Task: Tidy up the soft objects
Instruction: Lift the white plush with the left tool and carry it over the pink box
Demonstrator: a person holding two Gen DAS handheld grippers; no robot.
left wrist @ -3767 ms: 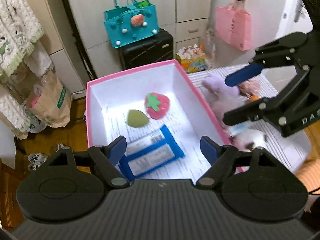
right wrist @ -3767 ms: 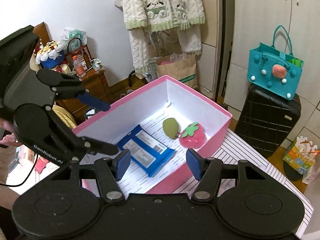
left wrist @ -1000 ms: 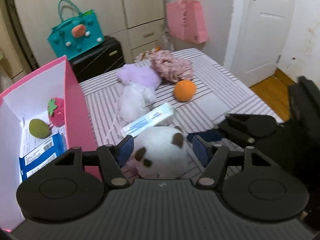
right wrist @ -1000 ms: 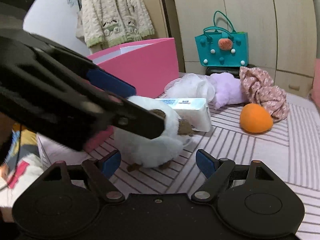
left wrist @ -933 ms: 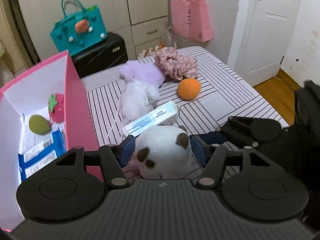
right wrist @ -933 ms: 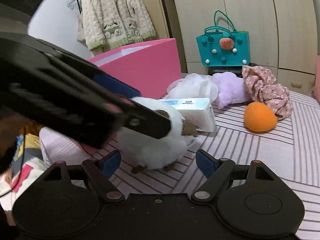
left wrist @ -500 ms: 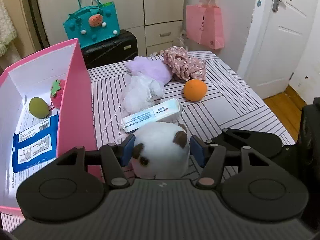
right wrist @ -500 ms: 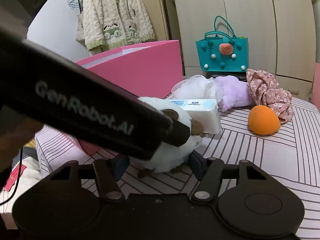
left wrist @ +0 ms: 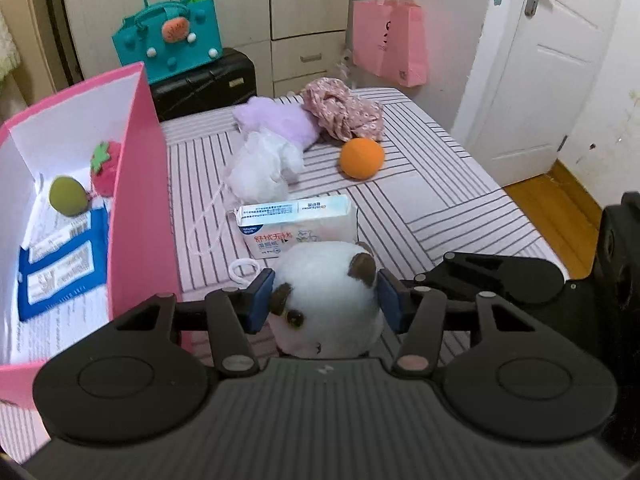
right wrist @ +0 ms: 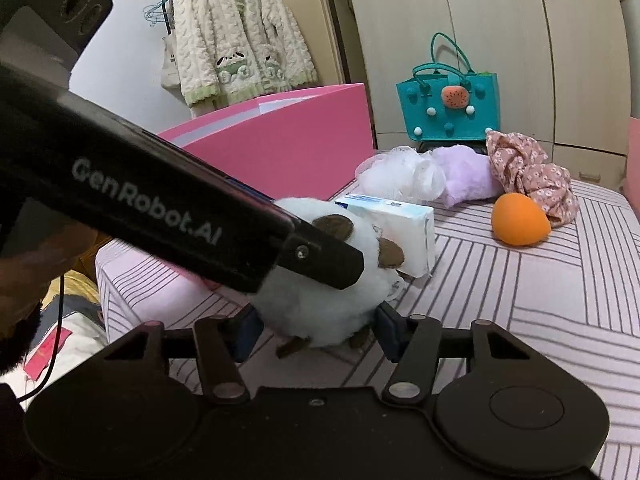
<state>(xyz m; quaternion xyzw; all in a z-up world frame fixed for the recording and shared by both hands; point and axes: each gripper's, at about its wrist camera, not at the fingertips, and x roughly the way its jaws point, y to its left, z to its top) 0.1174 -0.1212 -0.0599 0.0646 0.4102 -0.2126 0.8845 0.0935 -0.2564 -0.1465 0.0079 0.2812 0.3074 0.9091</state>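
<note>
A white plush animal (left wrist: pixel 326 300) with brown ears lies on the striped bed. My left gripper (left wrist: pixel 325 300) is shut on its head, blue pads pressing both sides. My right gripper (right wrist: pixel 314 330) is shut on its lower body (right wrist: pixel 320 304) from the other side. The pink box (left wrist: pixel 138 208) stands to the left, holding a green sponge (left wrist: pixel 67 196), a red strawberry (left wrist: pixel 105 166) and a blue wipes pack (left wrist: pixel 60 268). A tissue pack (left wrist: pixel 298 222) lies just behind the plush.
Further back on the bed lie a white mesh puff (left wrist: pixel 262 166), a lilac plush (left wrist: pixel 280 122), a floral cloth (left wrist: pixel 342 110) and an orange ball (left wrist: pixel 361 158). A black suitcase (left wrist: pixel 204 82) with a teal bag stands beyond the bed. The bed edge is at right.
Both grippers moved from the pink box to the white plush and closed on it. In the last half second both sets of fingers narrowed onto it.
</note>
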